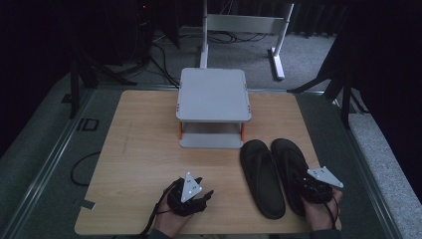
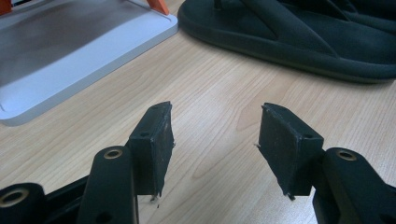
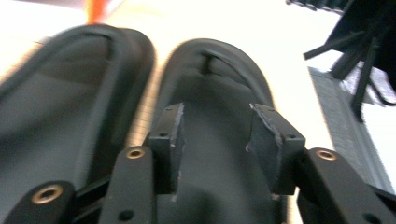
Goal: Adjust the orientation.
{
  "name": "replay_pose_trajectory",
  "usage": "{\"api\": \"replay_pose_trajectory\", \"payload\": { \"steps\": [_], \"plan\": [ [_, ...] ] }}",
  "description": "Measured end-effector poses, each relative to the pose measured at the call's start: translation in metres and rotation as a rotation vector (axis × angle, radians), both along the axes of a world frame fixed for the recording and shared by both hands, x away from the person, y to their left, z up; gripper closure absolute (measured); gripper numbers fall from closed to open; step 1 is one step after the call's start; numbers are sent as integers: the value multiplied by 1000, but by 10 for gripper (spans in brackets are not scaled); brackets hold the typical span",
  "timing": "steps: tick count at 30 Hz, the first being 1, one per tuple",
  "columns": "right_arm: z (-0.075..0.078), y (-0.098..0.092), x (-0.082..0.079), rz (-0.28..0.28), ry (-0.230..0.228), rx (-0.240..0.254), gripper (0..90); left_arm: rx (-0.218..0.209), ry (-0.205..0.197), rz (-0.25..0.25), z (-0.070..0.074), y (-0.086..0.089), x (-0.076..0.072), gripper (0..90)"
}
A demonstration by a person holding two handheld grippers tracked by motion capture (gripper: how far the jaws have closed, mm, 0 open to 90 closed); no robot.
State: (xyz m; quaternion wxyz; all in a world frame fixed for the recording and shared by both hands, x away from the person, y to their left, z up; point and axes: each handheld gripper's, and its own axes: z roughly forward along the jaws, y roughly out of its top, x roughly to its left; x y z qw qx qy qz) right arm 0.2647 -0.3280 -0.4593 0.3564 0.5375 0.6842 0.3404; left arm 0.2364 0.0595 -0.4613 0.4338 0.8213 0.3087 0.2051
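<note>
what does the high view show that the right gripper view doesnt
High view alone: the left gripper over bare wood, the grey two-tier stand, the whole table.

Right gripper view alone: its own open fingers over the right sandal's footbed, pads not pressing it.

Both: the two black sandals, left sandal and right sandal, side by side.

Only one marking can be read: large pale letters "ID" (image 1: 88,124) on the dark floor mat (image 1: 45,149), well off to the left of the left gripper (image 1: 191,191) and farther from the person, beyond the table's left edge. The shoes, the grey stand and both grippers carry no legible text or label.
</note>
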Motion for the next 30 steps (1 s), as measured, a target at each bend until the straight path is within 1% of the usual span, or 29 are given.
{"api": "replay_pose_trajectory", "payload": {
  "steps": [1,2,3,4,5,6,8,9,10,11,12,13,14,15,16,17,22,23,24,25,26,27,28,29,30],
  "plan": [
    [1,9,0,32,8,37,472,-2,0,0,0,0,0,447],
    [1,9,0,32,8,37,472,0,1,0,0,0,0,447],
    [1,12,0,38,14,43,452,-2,2,-1,0,-1,0,447],
    [-2,20,4,62,38,51,419,3,2,-3,0,0,0,447],
    [-2,20,4,62,38,51,419,3,2,-3,0,0,0,446],
    [-5,27,8,75,50,46,413,3,3,-1,-1,0,0,446],
    [-4,28,8,68,44,42,409,4,4,-1,0,0,0,446],
    [-2,27,11,60,50,68,399,3,4,0,-1,1,0,446],
    [-2,27,11,60,50,68,399,4,4,1,-1,1,0,446],
    [-2,27,11,63,53,88,396,7,3,0,0,1,0,446],
    [-2,27,10,61,47,100,396,5,2,2,-1,2,0,446],
    [-3,31,10,69,64,94,356,3,3,4,-1,2,-1,446],
    [-3,31,10,69,64,94,356,2,4,5,-1,3,-1,446],
    [-4,32,10,66,79,93,329,6,5,6,-1,4,0,446],
    [-6,34,10,61,93,88,339,5,6,9,-2,4,-1,446],
    [-11,36,10,53,125,78,359,5,5,8,-2,5,-1,446],
    [-12,38,6,52,130,79,378,0,6,16,-1,7,-1,446],
    [-13,38,3,53,130,72,377,1,5,17,-2,8,-1,446],
    [-13,38,1,58,127,75,378,3,6,16,-1,8,-2,446],
    [-12,37,-3,55,107,80,381,4,4,18,-1,8,-2,445],
    [-12,37,-3,55,107,80,381,3,4,18,-1,9,-2,445],
    [-10,34,-7,52,89,89,413,0,5,19,-1,10,-2,445],
    [-3,27,-15,40,45,108,556,1,6,20,-2,10,-2,445],
    [0,24,-17,37,36,116,598,5,7,21,-2,10,-2,445],
    [0,24,-17,37,36,116,598,4,7,21,-2,10,-1,445]
  ]
}}
